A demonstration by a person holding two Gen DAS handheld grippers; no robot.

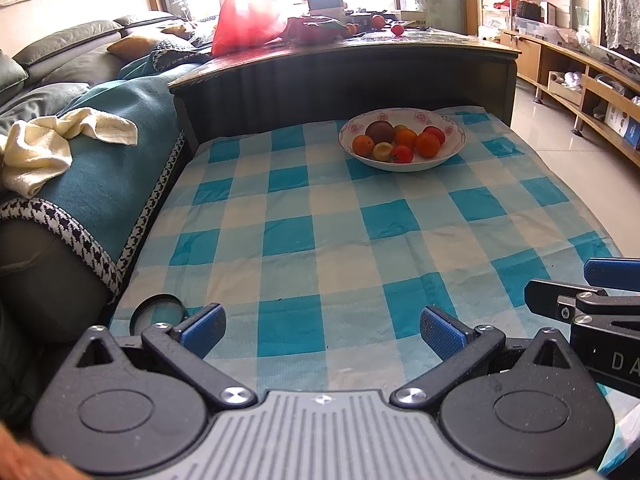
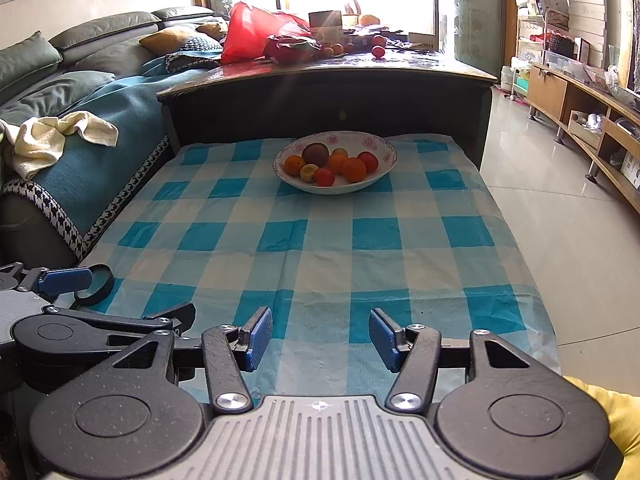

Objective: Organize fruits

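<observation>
Ahead of both grippers, the checkered cloth (image 2: pixel 320 248) on the bench is lying bare toward twelve o'clock, leaving an open lane up to the fruit bowl (image 2: pixel 335 188). Behind the bowl a dark cabinet wall (image 2: pixel 328 104) is closing off the far end. The sofa arm (image 1: pixel 80 216) is crowding the nine o'clock edge, and a black ring (image 2: pixel 98 284) is sitting near the left gripper (image 1: pixel 322 330).
</observation>
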